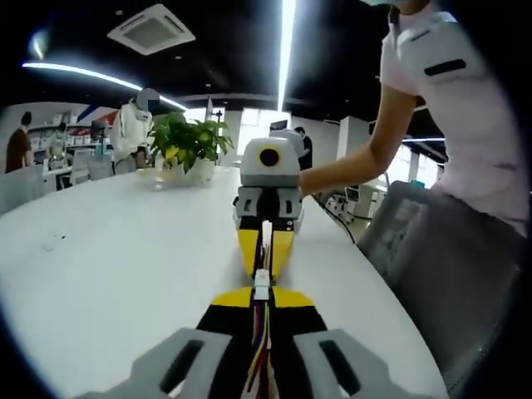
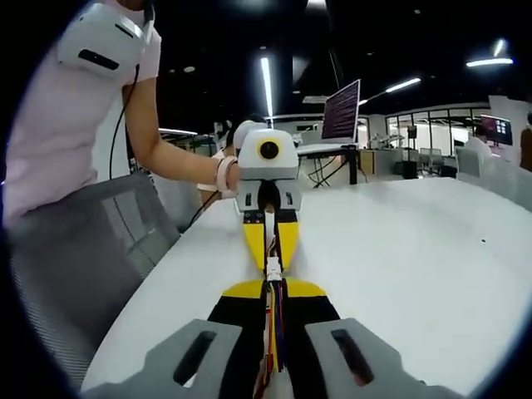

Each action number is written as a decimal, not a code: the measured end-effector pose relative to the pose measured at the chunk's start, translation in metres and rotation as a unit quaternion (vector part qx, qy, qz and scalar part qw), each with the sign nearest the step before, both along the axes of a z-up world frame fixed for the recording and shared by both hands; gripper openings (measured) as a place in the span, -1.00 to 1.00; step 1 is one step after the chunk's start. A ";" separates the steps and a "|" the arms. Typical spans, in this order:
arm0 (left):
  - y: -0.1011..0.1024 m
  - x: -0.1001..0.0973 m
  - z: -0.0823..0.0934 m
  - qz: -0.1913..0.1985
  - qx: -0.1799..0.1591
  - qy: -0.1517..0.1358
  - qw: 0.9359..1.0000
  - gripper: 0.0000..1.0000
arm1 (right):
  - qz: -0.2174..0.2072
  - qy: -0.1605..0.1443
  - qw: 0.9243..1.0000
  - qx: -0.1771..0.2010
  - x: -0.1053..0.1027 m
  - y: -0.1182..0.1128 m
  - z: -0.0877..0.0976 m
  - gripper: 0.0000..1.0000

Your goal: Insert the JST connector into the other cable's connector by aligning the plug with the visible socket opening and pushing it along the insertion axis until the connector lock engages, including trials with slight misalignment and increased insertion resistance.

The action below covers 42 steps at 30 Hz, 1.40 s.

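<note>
Yellow-tipped jaws of the left gripper (image 1: 261, 299) close on a bundle of coloured wires (image 1: 259, 349) whose white JST connector (image 1: 262, 284) sits just past the tips. Facing it nose to nose over the white table (image 1: 108, 266), the right gripper (image 2: 273, 289) clamps its own wire bundle (image 2: 274, 337) ending in a white connector (image 2: 273, 268). Both connectors meet end to end between the two sets of tips; whether the lock has engaged cannot be told. Farther back, a white pot (image 1: 199, 172) holds a leafy green plant (image 1: 188, 141).
</note>
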State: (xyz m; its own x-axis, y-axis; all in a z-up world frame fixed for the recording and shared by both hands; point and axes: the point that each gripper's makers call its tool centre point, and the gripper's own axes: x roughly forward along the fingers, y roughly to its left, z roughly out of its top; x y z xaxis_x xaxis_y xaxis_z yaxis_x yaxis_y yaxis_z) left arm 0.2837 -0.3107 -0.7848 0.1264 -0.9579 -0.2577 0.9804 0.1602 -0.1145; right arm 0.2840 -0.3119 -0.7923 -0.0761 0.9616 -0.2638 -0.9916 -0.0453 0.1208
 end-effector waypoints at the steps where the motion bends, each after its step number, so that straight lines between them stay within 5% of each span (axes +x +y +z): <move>1: -0.001 -0.001 0.000 -0.002 -0.001 0.001 1.000 -1.00 | 0.002 0.002 1.000 0.001 -0.002 0.000 0.001 -0.95; 19: -0.002 0.017 -0.009 0.000 0.011 -0.012 1.000 -1.00 | -0.015 -0.002 1.000 -0.002 0.012 0.002 -0.005 -0.94; 42: -0.004 0.043 -0.043 0.012 0.053 -0.012 0.998 -0.99 | -0.055 -0.022 0.997 -0.045 0.037 0.003 -0.040 -0.93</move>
State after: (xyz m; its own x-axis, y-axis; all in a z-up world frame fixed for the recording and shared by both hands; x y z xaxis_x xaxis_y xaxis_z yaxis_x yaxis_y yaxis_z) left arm 0.3263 -0.3144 -0.8278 0.1568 -0.9224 -0.3531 0.9784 0.1937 -0.0716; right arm 0.3206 -0.3090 -0.8321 0.0417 0.9357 -0.3502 -0.9944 0.0729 0.0764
